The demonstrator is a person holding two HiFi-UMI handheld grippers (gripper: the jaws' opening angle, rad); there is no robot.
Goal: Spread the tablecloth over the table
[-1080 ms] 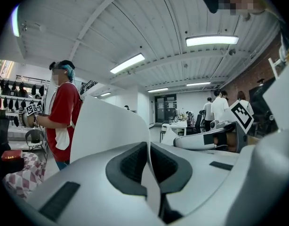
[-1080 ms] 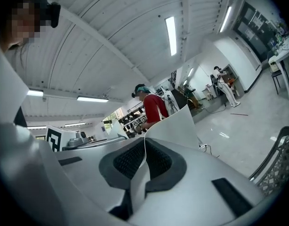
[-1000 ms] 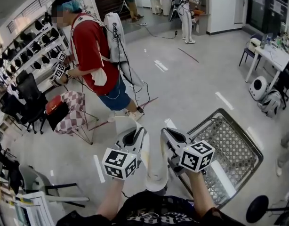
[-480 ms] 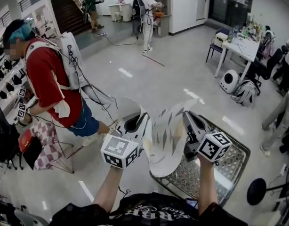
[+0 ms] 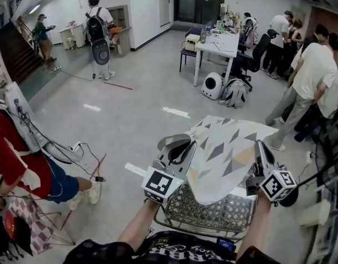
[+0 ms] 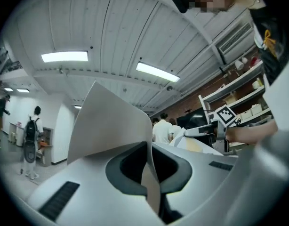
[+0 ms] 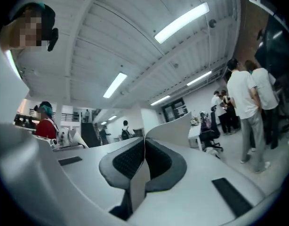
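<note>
The tablecloth (image 5: 224,155), white with grey and yellow triangles, hangs stretched between my two grippers above a wire basket. My left gripper (image 5: 179,146) is shut on its left edge, and in the left gripper view a pale flap of the cloth (image 6: 111,121) stands up from the closed jaws (image 6: 148,173). My right gripper (image 5: 260,147) is shut on the right edge. In the right gripper view the cloth (image 7: 175,126) curls up out of the pinched jaws (image 7: 143,166). No table for the cloth shows near me.
A metal wire basket (image 5: 213,216) sits just below the cloth. A person in a red shirt (image 5: 12,161) stands at the left, and several people (image 5: 317,76) stand at the right. A white table (image 5: 218,43) with chairs is further back.
My view has swung to the right, away from the person in red. Both grippers have moved apart and the folded cloth has opened out into a wide sheet between them.
</note>
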